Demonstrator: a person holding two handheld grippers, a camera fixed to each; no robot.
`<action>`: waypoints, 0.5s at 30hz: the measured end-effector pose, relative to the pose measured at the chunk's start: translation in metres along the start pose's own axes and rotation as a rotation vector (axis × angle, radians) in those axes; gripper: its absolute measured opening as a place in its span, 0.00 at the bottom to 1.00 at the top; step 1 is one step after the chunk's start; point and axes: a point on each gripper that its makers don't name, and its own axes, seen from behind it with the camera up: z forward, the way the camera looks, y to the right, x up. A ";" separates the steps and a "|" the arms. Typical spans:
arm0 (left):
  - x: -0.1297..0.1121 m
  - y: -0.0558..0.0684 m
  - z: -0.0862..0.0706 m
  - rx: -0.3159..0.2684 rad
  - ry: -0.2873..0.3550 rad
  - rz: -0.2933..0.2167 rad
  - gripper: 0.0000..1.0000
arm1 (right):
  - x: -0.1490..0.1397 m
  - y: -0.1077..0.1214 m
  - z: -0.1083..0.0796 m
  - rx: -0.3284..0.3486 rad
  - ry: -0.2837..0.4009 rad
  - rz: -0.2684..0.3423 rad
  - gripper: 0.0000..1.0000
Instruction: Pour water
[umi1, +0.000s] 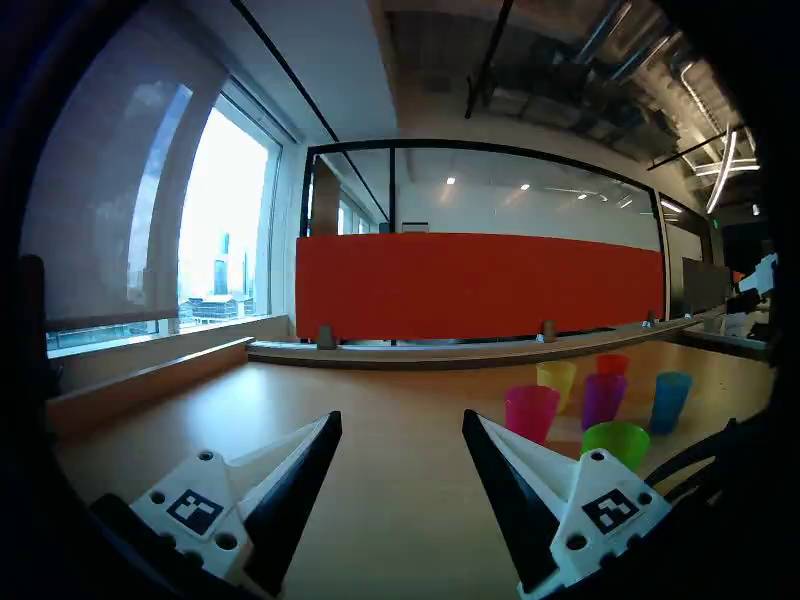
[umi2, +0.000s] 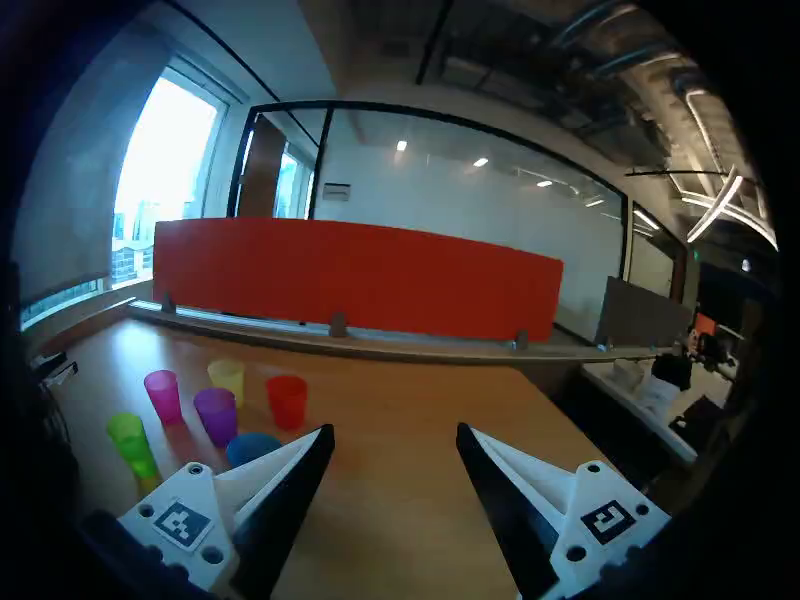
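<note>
Several coloured plastic cups stand upright in a loose group on the wooden desk (umi1: 400, 470). In the left gripper view they lie ahead to the right: pink cup (umi1: 531, 412), yellow cup (umi1: 557, 382), purple cup (umi1: 603, 399), red cup (umi1: 612, 364), blue cup (umi1: 669, 401), green cup (umi1: 616, 442). My left gripper (umi1: 401, 432) is open above bare desk, left of the cups. In the right gripper view the cups lie to the left: green cup (umi2: 132, 443), pink cup (umi2: 163, 394), yellow cup (umi2: 227, 379), purple cup (umi2: 216, 414), red cup (umi2: 287, 400), blue cup (umi2: 250, 449) partly behind my left finger. My right gripper (umi2: 394, 436) is open, holding nothing.
A red partition screen (umi1: 480, 285) stands along the desk's far edge, with a glass wall behind it. Windows (umi1: 225, 230) and a low wooden ledge (umi1: 150, 375) run along the left. Other desks with equipment (umi2: 670, 385) stand at the right past the desk edge.
</note>
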 end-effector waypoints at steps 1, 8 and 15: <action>0.000 0.000 0.000 0.000 0.000 0.001 0.89 | 0.000 0.001 0.000 -0.001 0.000 0.000 0.94; 0.000 0.000 0.000 0.005 0.000 0.002 0.90 | -0.004 0.002 0.003 0.002 -0.003 0.003 0.94; 0.000 -0.002 -0.001 0.012 0.000 0.003 0.89 | -0.003 0.002 0.005 0.008 -0.003 0.002 0.94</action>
